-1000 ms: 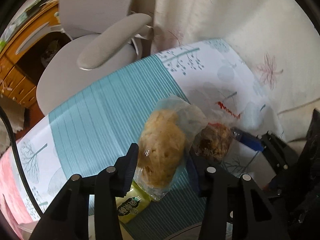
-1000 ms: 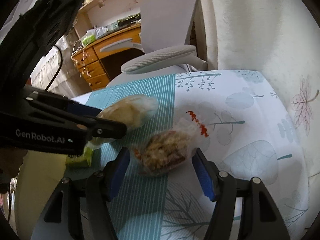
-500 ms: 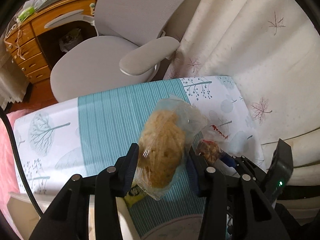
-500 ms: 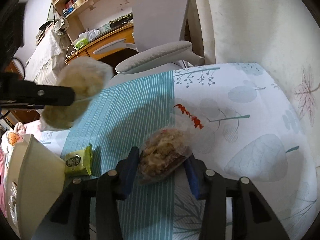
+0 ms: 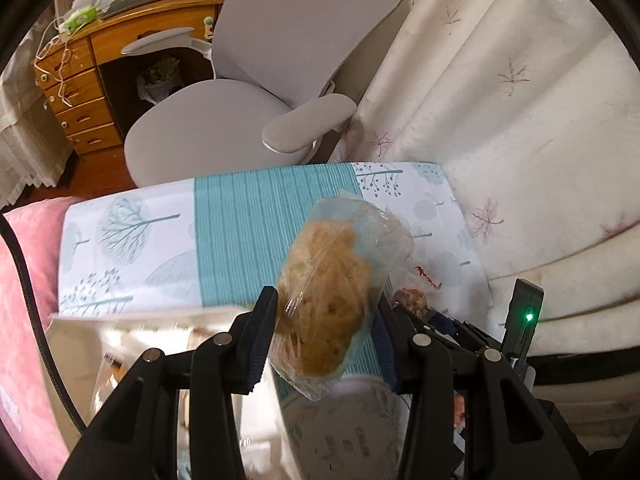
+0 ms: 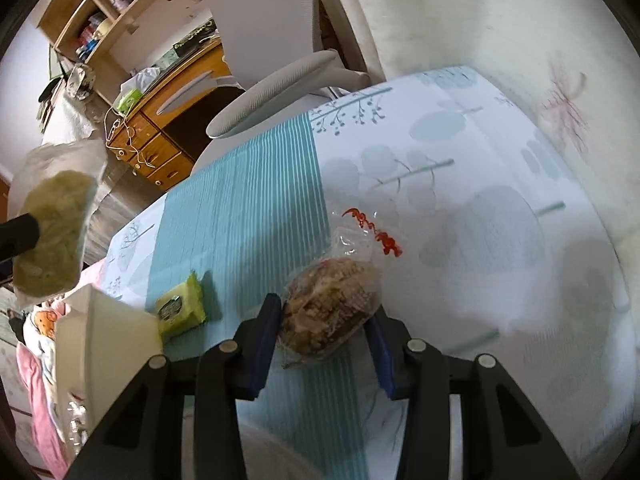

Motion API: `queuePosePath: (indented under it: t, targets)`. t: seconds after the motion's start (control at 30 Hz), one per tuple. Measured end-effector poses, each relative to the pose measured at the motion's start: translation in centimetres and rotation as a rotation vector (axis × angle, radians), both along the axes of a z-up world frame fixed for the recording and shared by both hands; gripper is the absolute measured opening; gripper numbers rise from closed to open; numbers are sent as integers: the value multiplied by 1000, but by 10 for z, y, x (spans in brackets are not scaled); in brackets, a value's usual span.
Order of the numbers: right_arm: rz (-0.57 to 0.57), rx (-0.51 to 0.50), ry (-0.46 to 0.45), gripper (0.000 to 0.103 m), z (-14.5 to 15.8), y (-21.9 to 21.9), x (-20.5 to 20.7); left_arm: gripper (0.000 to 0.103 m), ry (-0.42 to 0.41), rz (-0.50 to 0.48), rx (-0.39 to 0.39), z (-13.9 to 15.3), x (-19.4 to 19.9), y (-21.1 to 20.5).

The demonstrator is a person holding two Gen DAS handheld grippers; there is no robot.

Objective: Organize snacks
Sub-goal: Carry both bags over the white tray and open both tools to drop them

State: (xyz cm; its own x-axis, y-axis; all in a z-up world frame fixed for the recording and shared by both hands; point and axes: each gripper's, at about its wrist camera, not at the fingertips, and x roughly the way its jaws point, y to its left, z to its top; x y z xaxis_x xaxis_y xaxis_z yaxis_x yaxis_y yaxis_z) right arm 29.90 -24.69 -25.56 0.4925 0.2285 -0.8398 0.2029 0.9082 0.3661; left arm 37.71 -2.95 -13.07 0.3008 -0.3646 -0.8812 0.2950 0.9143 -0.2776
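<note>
Above the white box (image 5: 168, 332) now, the left hand-held gripper (image 5: 326, 330) stays clamped on the pale bun bag (image 5: 328, 300), ready to drop, while the right hand-held gripper (image 6: 326, 330) has clamped the brown snack bag (image 6: 330, 302) on the surface (image 6: 460, 220).

Bagged pastry (image 5: 326, 300) in left tool (image 5: 326, 334)

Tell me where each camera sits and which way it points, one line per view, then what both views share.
Left wrist: sits on the left gripper, looking down along its fingers at the bagged yellow pastry it holds above the white box and table.
Right wrist: sits on the right gripper, facing the brown snack bag it grips, with the green packet left of it.
Shared: the yellow pastry, the brown snack bag, the table, the grey chair and the white box.
</note>
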Motion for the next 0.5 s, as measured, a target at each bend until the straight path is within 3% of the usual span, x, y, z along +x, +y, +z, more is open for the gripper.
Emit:
queuePosePath:
  t: [0.5]
  targets:
    - [33,111,28,42,70,48,-91,44,24,79,-38,43,-101,64]
